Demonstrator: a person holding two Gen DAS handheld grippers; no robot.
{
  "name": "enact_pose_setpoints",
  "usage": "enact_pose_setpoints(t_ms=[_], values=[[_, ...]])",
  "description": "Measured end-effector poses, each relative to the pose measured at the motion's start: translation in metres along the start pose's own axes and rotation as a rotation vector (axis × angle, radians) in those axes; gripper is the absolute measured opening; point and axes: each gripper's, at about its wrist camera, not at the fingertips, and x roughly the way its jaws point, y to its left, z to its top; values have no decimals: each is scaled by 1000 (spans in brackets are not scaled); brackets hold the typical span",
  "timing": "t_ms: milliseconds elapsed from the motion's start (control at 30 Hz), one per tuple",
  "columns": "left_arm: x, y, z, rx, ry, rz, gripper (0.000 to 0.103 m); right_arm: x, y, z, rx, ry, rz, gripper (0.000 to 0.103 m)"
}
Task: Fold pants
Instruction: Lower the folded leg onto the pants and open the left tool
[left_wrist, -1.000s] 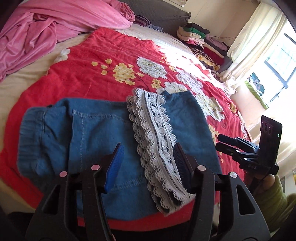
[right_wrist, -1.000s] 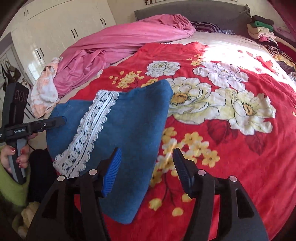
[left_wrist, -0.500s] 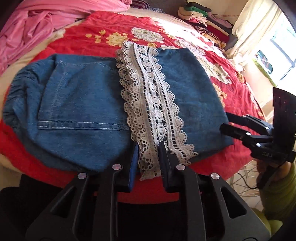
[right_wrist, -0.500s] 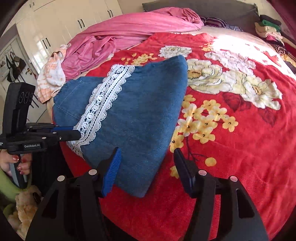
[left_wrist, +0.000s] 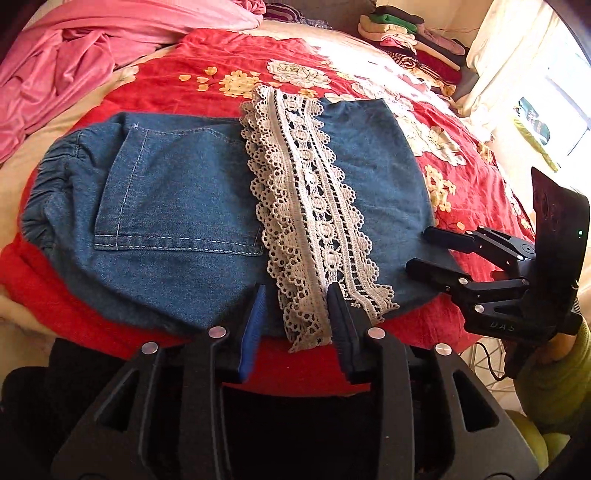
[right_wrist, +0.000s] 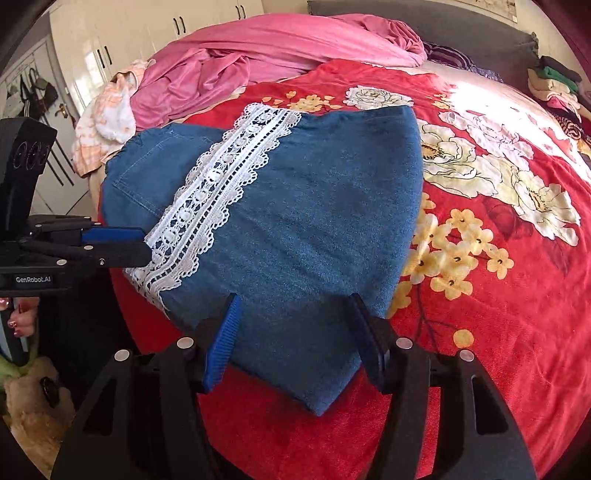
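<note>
Folded blue denim pants (left_wrist: 177, 192) (right_wrist: 314, 221) lie flat on a red floral blanket (left_wrist: 221, 62) (right_wrist: 498, 295), a white lace trim (left_wrist: 306, 206) (right_wrist: 218, 184) running across them. My left gripper (left_wrist: 297, 314) (right_wrist: 146, 245) is at the near hem. Its jaws are opening, and the lace's loose end lies between them without being pressed. My right gripper (right_wrist: 295, 328) (left_wrist: 419, 249) is open and straddles the near right corner of the denim, its pads clear of the cloth.
A crumpled pink sheet (left_wrist: 74, 55) (right_wrist: 258, 48) fills the far left of the bed. Stacked folded clothes (left_wrist: 413, 44) (right_wrist: 554, 81) sit at the far right by a curtain (left_wrist: 517, 55). An orange-white towel (right_wrist: 107, 125) lies beside the pants. The bed's edge runs just under both grippers.
Both grippers came down and in to the pants' near hem. The left jaws narrowed around the lace end, then widened again. The denim corner now lies between the right jaws.
</note>
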Motion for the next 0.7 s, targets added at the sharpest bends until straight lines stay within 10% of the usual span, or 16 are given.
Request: enact_pose_setpoints(t_ms=[300,700], values=[[-28,13,-3,-25,-52,30,40,-16,-1,4,45,-9,8,57],[-71,56,-8,-117,-140,92,81,-38,17,36,-17,-82,17,71]])
